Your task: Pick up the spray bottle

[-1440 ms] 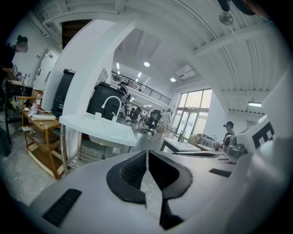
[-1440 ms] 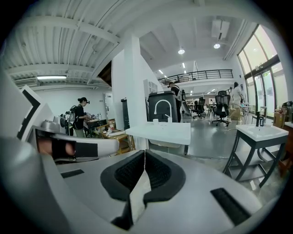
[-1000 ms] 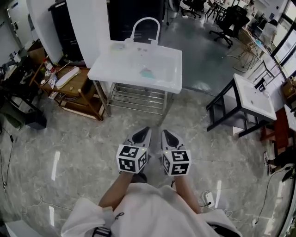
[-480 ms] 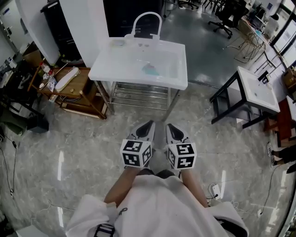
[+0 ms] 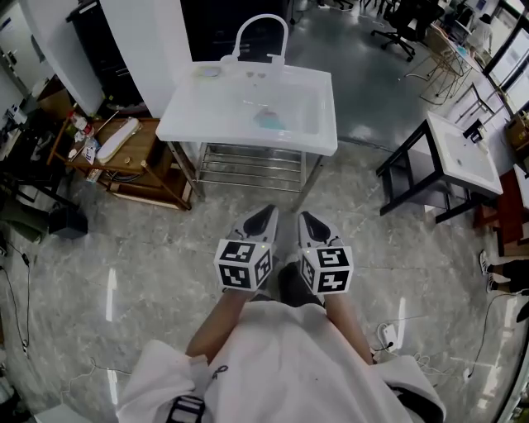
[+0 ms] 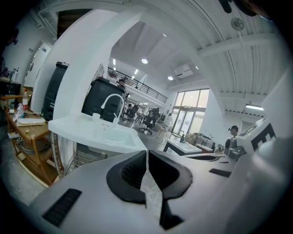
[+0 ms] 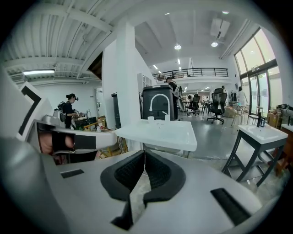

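Note:
No spray bottle can be made out for certain. A small teal thing (image 5: pixel 269 122) lies in the basin of the white sink (image 5: pixel 190 124), which stands on a metal frame ahead of me with a curved faucet (image 5: pixel 261 23) at its back. My left gripper (image 5: pixel 266 216) and right gripper (image 5: pixel 307 221) are held side by side above the floor, short of the sink, pointing at it. Both are shut with nothing between the jaws. The sink (image 6: pixel 87 130) shows beyond the closed tips in the left gripper view, and the sink (image 7: pixel 160 132) likewise in the right gripper view.
A cluttered wooden shelf unit (image 5: pixel 124 153) stands left of the sink beside a white pillar (image 5: pixel 145 41). A second white basin on a black stand (image 5: pixel 459 157) is at the right. A power strip (image 5: pixel 387 335) and cables lie on the marble floor. Office chairs stand far back.
Both grippers have moved forward together toward the sink, which now sits a little nearer in the head view. Their jaws stayed shut.

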{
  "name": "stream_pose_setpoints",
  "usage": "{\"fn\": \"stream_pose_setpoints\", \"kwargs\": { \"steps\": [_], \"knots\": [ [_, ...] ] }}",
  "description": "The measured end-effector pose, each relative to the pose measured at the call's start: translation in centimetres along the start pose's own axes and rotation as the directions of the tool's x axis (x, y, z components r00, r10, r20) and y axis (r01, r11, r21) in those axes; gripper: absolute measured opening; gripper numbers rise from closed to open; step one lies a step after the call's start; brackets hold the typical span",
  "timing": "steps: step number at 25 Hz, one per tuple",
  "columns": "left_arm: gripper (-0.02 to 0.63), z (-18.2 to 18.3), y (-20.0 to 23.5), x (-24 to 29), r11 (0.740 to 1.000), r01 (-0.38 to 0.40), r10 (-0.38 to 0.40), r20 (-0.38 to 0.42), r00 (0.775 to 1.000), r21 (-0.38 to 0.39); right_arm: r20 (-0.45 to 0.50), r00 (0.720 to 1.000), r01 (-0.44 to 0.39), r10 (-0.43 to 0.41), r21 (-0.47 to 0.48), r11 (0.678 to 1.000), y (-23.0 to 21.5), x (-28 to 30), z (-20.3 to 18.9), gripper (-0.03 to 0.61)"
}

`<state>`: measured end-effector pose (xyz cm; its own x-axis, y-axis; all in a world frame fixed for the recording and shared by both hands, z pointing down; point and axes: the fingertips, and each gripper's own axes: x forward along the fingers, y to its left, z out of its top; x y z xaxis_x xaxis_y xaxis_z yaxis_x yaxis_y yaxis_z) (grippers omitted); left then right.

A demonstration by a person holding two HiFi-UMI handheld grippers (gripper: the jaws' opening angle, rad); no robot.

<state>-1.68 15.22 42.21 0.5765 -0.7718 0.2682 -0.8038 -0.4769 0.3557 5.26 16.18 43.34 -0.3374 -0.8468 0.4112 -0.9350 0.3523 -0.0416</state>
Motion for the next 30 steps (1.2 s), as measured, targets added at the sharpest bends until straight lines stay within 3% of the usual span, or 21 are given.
{"fn": "stream_pose_setpoints", "kwargs": {
  "steps": [14,25,30],
  "knots": [
    [0.035,0.9,2.3,3.6,0.999,-0.044,0.044,0.005,0.999,-0.003,0.021,0.999,-0.029,0.029,-0.012,1.0,-2.6,4.3,1.7,0.028],
    [0.035,3.2,4.8,10.7,0.997,-0.079,0.079,-0.003,0.997,-0.01,0.023,0.996,-0.085,0.085,-0.019,0.996,-6.8,11.1,4.5,0.028],
    [0.035,3.8,6.3,14.1,0.993,-0.12,0.119,-0.035,0.992,-0.024,-0.057,0.995,-0.079,0.08,0.021,0.997,-9.8,15.0,3.9,0.028]
  ]
}}
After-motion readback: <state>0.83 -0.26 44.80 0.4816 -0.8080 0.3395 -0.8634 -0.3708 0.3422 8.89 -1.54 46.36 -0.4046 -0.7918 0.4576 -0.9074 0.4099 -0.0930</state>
